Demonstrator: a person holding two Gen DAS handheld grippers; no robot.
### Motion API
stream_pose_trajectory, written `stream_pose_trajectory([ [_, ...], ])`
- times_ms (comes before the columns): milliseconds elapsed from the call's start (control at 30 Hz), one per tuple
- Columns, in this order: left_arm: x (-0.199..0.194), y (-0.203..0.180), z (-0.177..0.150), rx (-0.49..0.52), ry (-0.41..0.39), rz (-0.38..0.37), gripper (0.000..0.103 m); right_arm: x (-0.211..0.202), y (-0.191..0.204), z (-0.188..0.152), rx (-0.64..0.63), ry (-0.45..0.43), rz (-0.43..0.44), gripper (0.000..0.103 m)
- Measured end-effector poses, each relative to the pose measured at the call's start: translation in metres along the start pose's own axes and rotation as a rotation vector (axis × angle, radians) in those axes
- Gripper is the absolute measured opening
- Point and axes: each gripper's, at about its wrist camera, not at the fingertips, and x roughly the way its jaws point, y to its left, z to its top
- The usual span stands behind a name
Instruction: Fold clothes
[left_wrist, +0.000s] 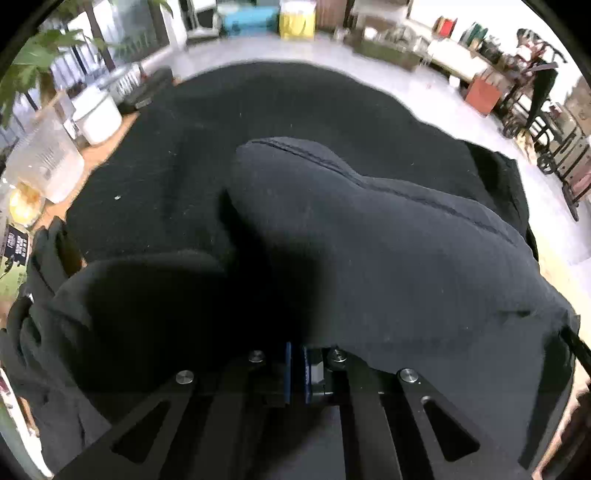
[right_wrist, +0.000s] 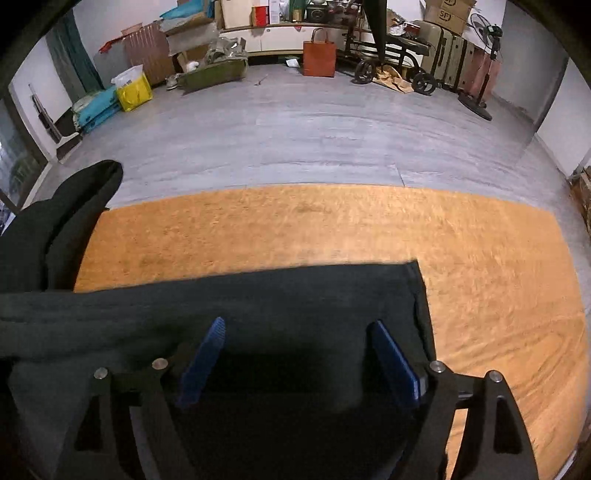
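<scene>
My left gripper (left_wrist: 296, 373) pinches a raised fold of the black garment (left_wrist: 369, 240), while only my right gripper (right_wrist: 299, 354), fingers spread, shows the wooden table (right_wrist: 332, 225).

The orange-brown counter (right_wrist: 480, 258) ends at a grey floor (right_wrist: 295, 129). Across that floor, against the far wall, an orange paper bag (right_wrist: 319, 59) stands upright, with a wheeled cart (right_wrist: 391, 55) just to its right and a standing fan (right_wrist: 484, 66) further right. Left of the bag sits a yellow bag (right_wrist: 133, 92) beside a blue bundle (right_wrist: 98, 110). At the counter's left end are a white pot (left_wrist: 98, 114), a clear plastic jug (left_wrist: 44, 162) and green leaves (left_wrist: 33, 66).
</scene>
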Motion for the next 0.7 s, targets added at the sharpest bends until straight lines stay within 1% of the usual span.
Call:
stream_pose_trajectory([
  [33, -0.001, 0.004, -0.008, 0.007, -0.02, -0.029, 0.007, -0.01, 0.002, -0.011, -0.008, 0.003, 0.058, 0.071],
  [67, -0.002, 0.007, -0.017, 0.013, -0.039, -0.059, 0.008, -0.029, 0.004, -0.031, -0.025, 0.004, 0.149, 0.071],
  [100, -0.005, 0.013, -0.032, 0.003, -0.016, -0.124, 0.01, -0.048, 0.007, -0.053, -0.045, 0.0, 0.214, 0.073],
  [133, -0.008, 0.019, -0.046, -0.007, 0.008, -0.189, 0.016, -0.068, 0.01, -0.079, -0.083, -0.002, 0.265, 0.081],
  [167, -0.011, 0.025, -0.061, -0.016, 0.032, -0.255, 0.023, -0.084, 0.012, -0.103, -0.13, 0.0, 0.289, 0.085],
  [200, -0.021, 0.028, -0.081, 0.001, 0.059, -0.312, 0.039, -0.098, 0.014, -0.127, -0.178, 0.003, 0.309, 0.085],
  [233, -0.027, 0.029, -0.096, 0.029, 0.082, -0.31, 0.049, -0.114, 0.016, -0.157, -0.24, -0.001, 0.314, 0.085],
  [267, -0.034, 0.031, -0.112, 0.056, 0.106, -0.308, 0.051, -0.129, 0.018, -0.187, -0.304, -0.005, 0.316, 0.085],
  [300, -0.039, 0.026, -0.126, 0.087, 0.13, -0.279, 0.051, -0.145, 0.02, -0.217, -0.368, -0.01, 0.319, 0.085],
  [367, -0.05, 0.017, -0.154, 0.148, 0.177, -0.22, 0.051, -0.161, 0.026, -0.257, -0.446, 0.006, 0.283, 0.085],
  [400, -0.049, 0.016, -0.16, 0.167, 0.186, -0.194, 0.051, -0.163, 0.029, -0.272, -0.467, 0.031, 0.265, 0.085],
  [433, -0.047, 0.016, -0.166, 0.183, 0.183, -0.156, 0.051, -0.164, 0.032, -0.286, -0.484, 0.058, 0.247, 0.085],
  [467, -0.047, 0.016, -0.17, 0.197, 0.175, -0.14, 0.051, -0.162, 0.035, -0.299, -0.49, 0.1, 0.233, 0.085],
  [533, -0.047, 0.02, -0.182, 0.211, 0.165, -0.113, 0.052, -0.159, 0.037, -0.313, -0.48, 0.14, 0.226, 0.085],
  [633, -0.052, 0.032, -0.208, 0.217, 0.157, -0.08, 0.054, -0.156, 0.035, -0.333, -0.43, 0.163, 0.212, 0.086],
  [700, -0.06, 0.045, -0.236, 0.225, 0.142, -0.056, 0.058, -0.16, 0.033, -0.346, -0.417, 0.152, 0.191, 0.086],
])
